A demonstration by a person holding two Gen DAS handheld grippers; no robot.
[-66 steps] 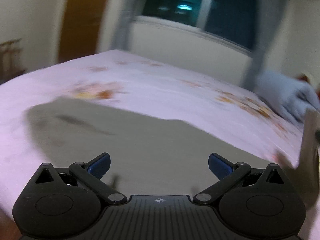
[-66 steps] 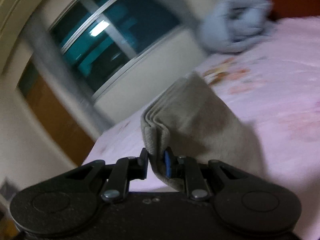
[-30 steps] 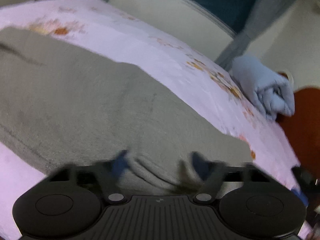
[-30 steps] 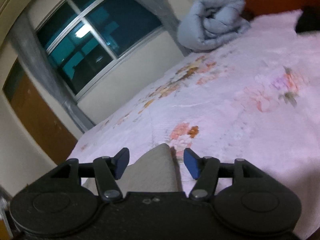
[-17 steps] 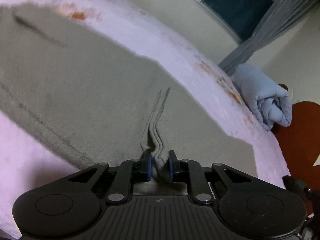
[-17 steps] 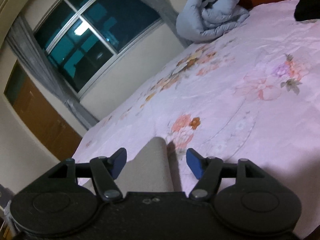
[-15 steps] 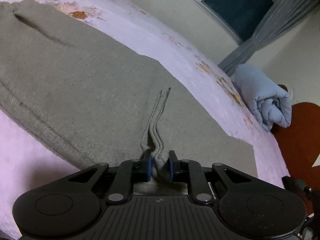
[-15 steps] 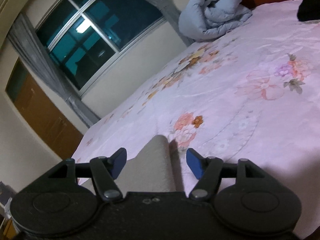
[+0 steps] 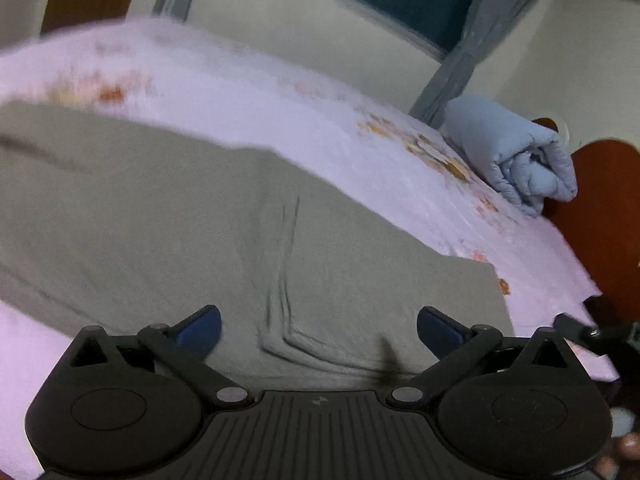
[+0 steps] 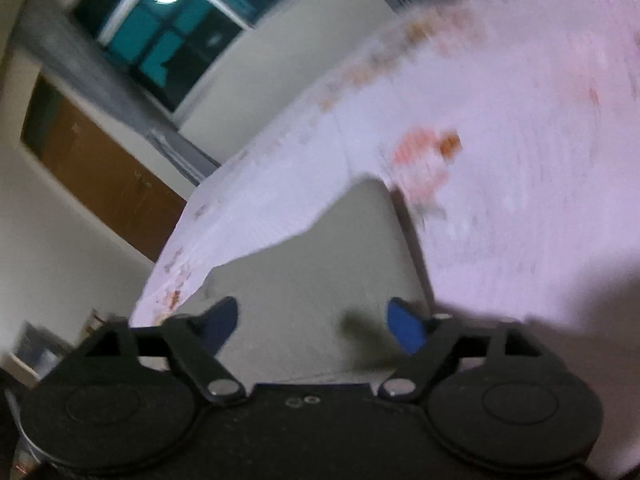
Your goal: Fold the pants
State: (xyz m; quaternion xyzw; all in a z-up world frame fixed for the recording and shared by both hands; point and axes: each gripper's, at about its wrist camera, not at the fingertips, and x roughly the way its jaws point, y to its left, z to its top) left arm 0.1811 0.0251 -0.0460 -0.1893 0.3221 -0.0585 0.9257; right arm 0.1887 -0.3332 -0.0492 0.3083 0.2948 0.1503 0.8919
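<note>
Grey-beige knit pants (image 9: 168,216) lie spread flat on the pink floral bedsheet (image 9: 256,92), with both the left gripper (image 9: 318,326) and right gripper (image 10: 312,322) released, jaws wide apart above the cloth.

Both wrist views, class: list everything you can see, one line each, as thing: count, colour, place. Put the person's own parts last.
pants: one, grey-beige, flat on the bed, creased near the left tool.
bed: one, pink floral sheet, under the pants.
quilt: one, pale blue, rolled, at the bed's far right end.
headboard: one, red-brown, behind the quilt.
window: one, dark teal panes, in the wall past the bed.
curtains: grey, beside the window.
door: one, brown wood, left of the window.
left tool: one, black with blue pads, open over the pants.
right tool: one, black with blue pads, open over the pants' corner.
</note>
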